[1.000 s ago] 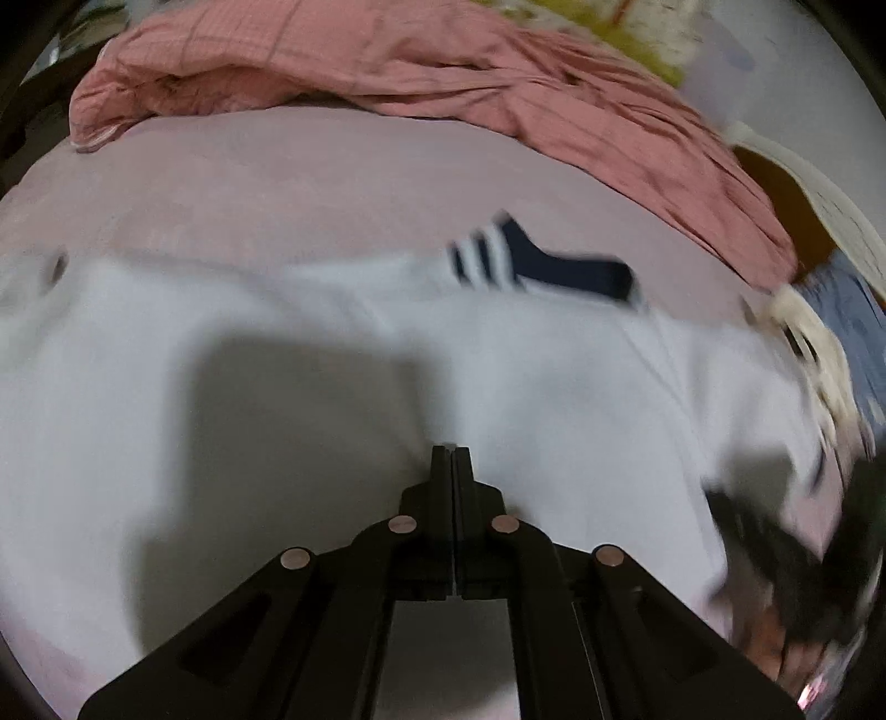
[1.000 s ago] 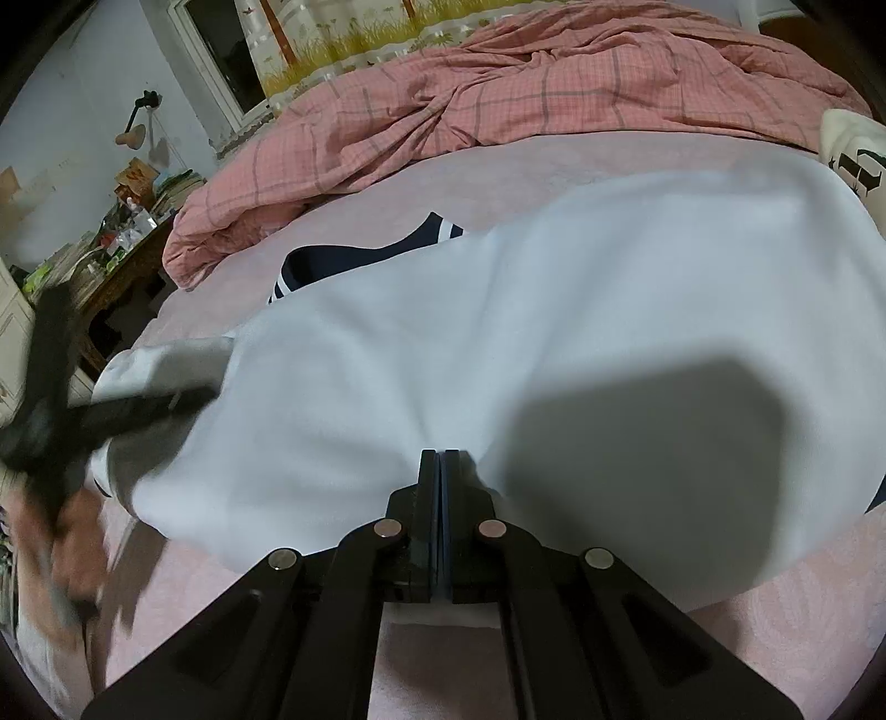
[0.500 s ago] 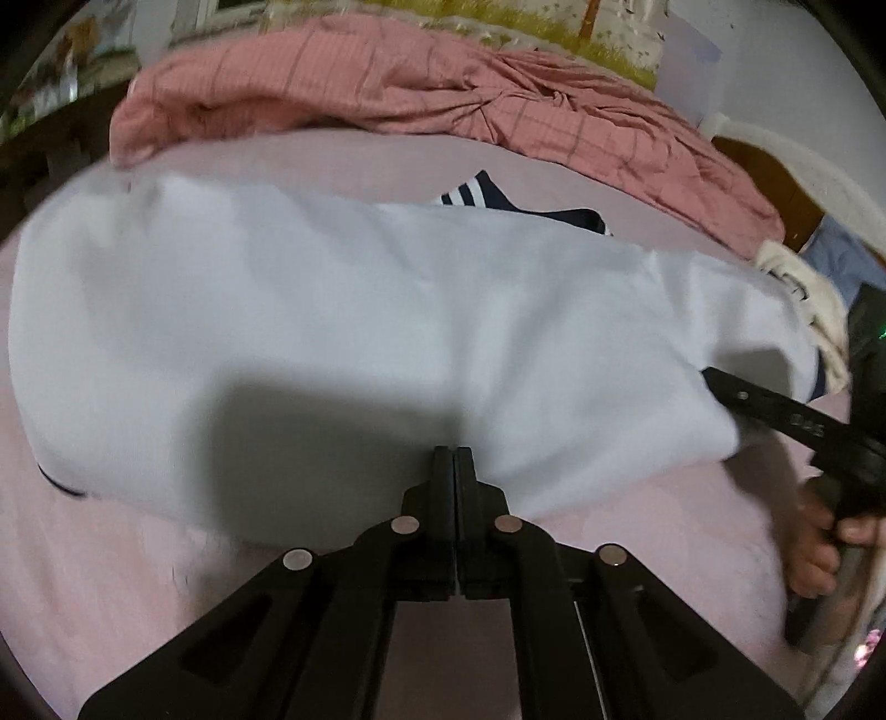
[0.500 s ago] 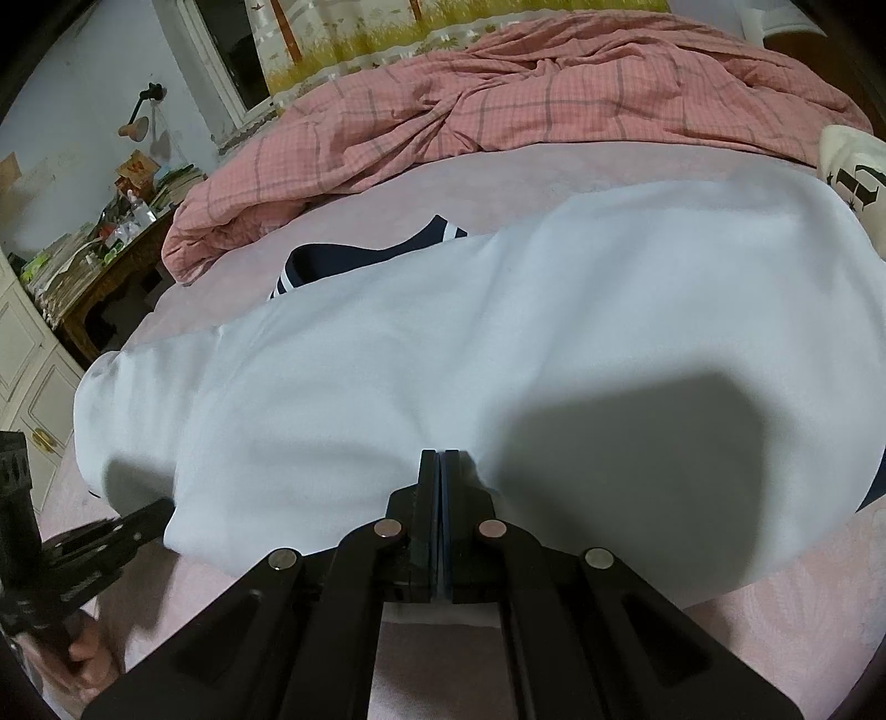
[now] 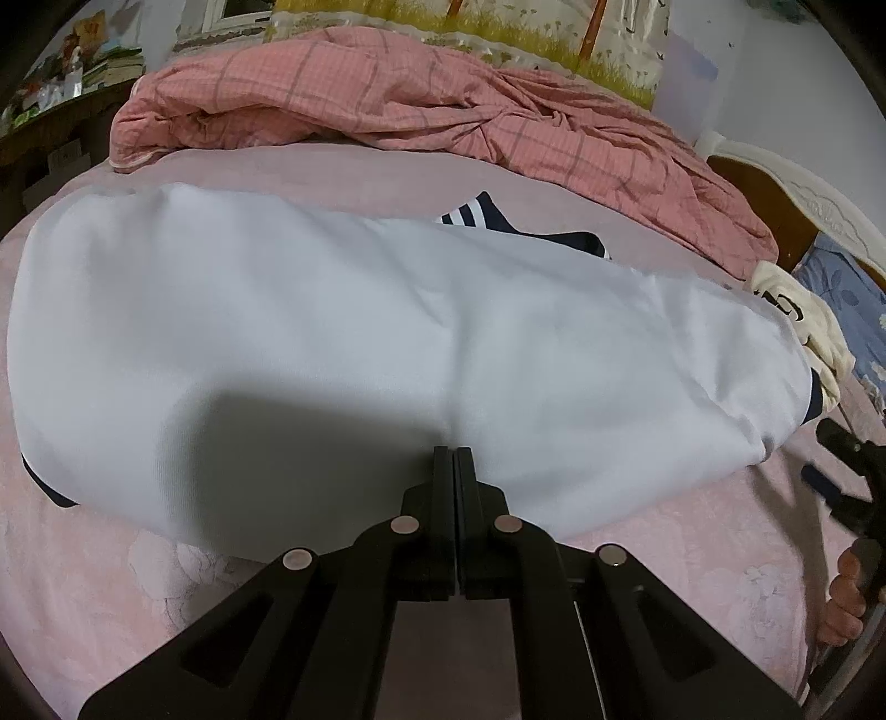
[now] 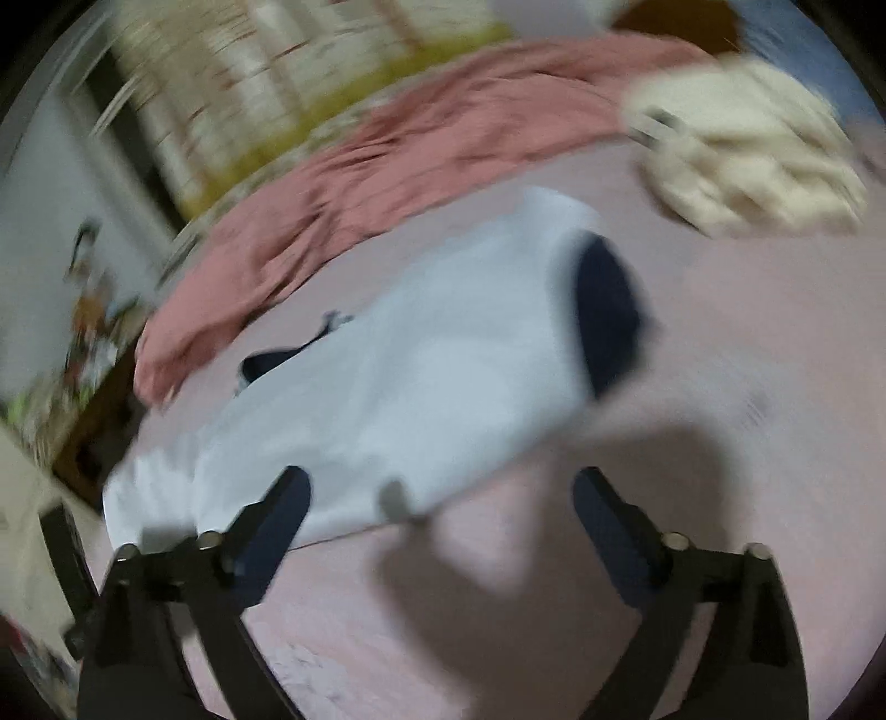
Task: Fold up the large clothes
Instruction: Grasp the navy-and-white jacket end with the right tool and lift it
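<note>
I see the white garment lying folded across the pink bed sheet, long side running left to right in the left wrist view; a navy striped part sticks out from under its far edge; a dark trim shows at its near left corner.

My left gripper has its jaws pressed together at the near edge of the garment; tips sit on the white cloth, but I cannot tell if any fabric is pinched between them.

My right gripper has jaws opening, standing wide; nothing between them but bare sheet and the near edge of the garment; pads press on nothing. This view is badly blurred. In the left wrist view that gripper shows at the right edge, just off the garment's right end, with a hand below it.

Pink checked blanket is bunched along the far side of the bed; cream garment lies by the white garment's right end; a curtain hangs behind.
</note>
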{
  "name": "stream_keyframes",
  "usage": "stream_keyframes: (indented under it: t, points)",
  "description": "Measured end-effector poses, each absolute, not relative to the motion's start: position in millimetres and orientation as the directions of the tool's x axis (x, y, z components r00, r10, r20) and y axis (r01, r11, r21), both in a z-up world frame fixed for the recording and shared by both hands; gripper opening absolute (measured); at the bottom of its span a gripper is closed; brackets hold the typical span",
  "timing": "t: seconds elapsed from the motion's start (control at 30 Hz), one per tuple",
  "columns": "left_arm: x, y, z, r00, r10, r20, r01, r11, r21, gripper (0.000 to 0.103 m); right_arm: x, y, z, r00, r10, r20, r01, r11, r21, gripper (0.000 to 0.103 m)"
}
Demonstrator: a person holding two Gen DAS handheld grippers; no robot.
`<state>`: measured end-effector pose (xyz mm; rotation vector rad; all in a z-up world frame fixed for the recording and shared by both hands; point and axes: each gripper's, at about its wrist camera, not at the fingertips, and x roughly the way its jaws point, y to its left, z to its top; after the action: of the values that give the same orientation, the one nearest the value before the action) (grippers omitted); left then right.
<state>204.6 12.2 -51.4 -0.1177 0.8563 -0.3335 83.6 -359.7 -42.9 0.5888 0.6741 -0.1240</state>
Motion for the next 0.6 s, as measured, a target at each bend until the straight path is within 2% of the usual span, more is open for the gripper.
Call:
stream_keyframes:
  t: [0.07, 0.13, 0.27, 0.33, 0.37, 0.4, 0.43, 0.5, 0.6]
  points:
    - [204, 13, -51, 0.606, -0.342, -0.718, 0.239, 0.939, -0.246, 0.003, 82, -384, -53, 0.767, 0.082, -0.637, 0.358, 0.769, 0.53, 0.098]
    - [202, 14, -52, 0.605, -0.349, -0.715, 0.236, 0.937, -0.258, 0.003, 84, -406, -57, 0.797, 0.104, -0.594, 0.372, 0.69, 0.62, 0.098]
    - [202, 16, -52, 0.602, -0.36, -0.713, 0.236, 0.933, -0.272, 0.003, 121, -429, -59, 0.802, 0.104, -0.588, 0.388, 0.658, 0.645, 0.098]
    - [202, 16, -52, 0.602, -0.362, -0.712, 0.236, 0.932, -0.275, 0.003, 139, -433, -60, 0.786, 0.068, -0.615, 0.419, 0.673, 0.61, 0.084]
    - [202, 16, -52, 0.602, -0.363, -0.711, 0.236, 0.932, -0.276, 0.003, 145, -431, -58, 0.784, 0.022, -0.62, 0.438, 0.688, 0.578, 0.058]
    - [202, 16, -52, 0.602, -0.364, -0.71, 0.237, 0.931, -0.276, 0.003, 151, -428, -58, 0.786, -0.015, -0.618, 0.448, 0.704, 0.552, 0.044]
    - [201, 16, -53, 0.603, -0.364, -0.71, 0.238, 0.932, -0.275, 0.003, 154, -423, -57, 0.782, -0.061, -0.621, 0.473, 0.706, 0.526, 0.043]
    - [201, 16, -53, 0.605, -0.365, -0.707, 0.239, 0.931, -0.276, 0.003, 155, -407, -45, 0.773, -0.152, -0.616, 0.495, 0.752, 0.435, 0.028]
    - [201, 19, -54, 0.602, -0.378, -0.704, 0.24, 0.926, -0.293, 0.003, 155, -367, -8, 0.796, -0.261, -0.546, 0.46, 0.847, 0.267, 0.02]
